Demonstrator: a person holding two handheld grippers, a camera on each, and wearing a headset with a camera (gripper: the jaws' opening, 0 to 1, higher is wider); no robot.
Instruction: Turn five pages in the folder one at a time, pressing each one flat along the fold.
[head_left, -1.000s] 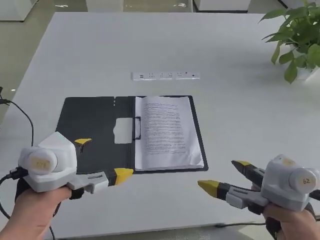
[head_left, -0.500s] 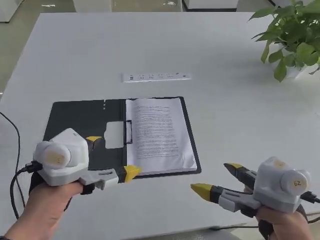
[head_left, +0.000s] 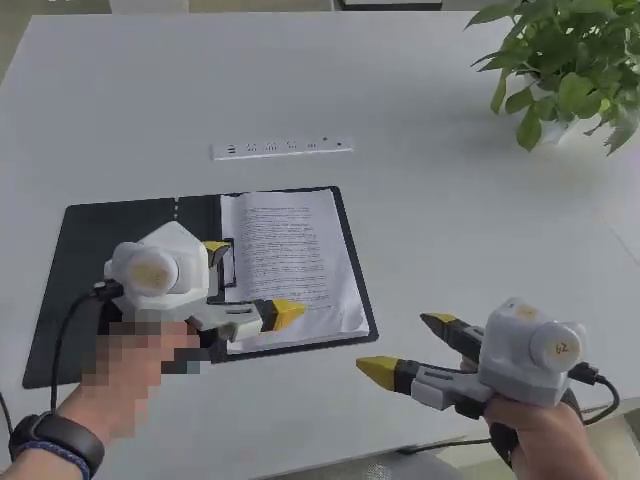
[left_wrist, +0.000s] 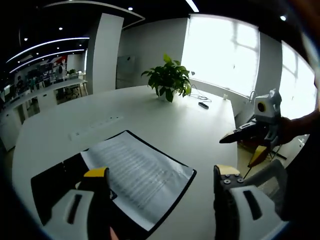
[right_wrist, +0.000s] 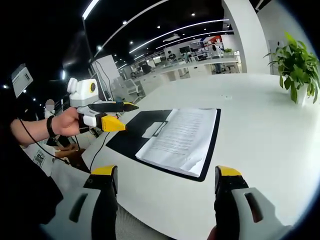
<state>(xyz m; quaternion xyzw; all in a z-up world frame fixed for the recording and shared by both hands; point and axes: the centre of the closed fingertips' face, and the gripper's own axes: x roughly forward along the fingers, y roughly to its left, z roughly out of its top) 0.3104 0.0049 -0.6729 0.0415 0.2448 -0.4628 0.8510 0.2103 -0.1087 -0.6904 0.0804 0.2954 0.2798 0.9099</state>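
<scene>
The black folder lies open on the white table, with a stack of printed pages on its right half under a clip at the spine. My left gripper hovers open over the lower left of the pages, one yellow tip above the bottom edge, nothing between the jaws. Its own view looks over the pages past the open left gripper. My right gripper is open above bare table, right of the folder's near corner. The right gripper faces the pages, folder and left gripper.
A white power strip lies on the table beyond the folder. A potted plant stands at the far right. A cable trails from the left gripper off the near left edge. The right gripper shows at the right of the left gripper view.
The head camera has swung right. My left gripper has moved right and forward, from over the folder's left cover to above the lower left of the pages. The right gripper has barely moved.
</scene>
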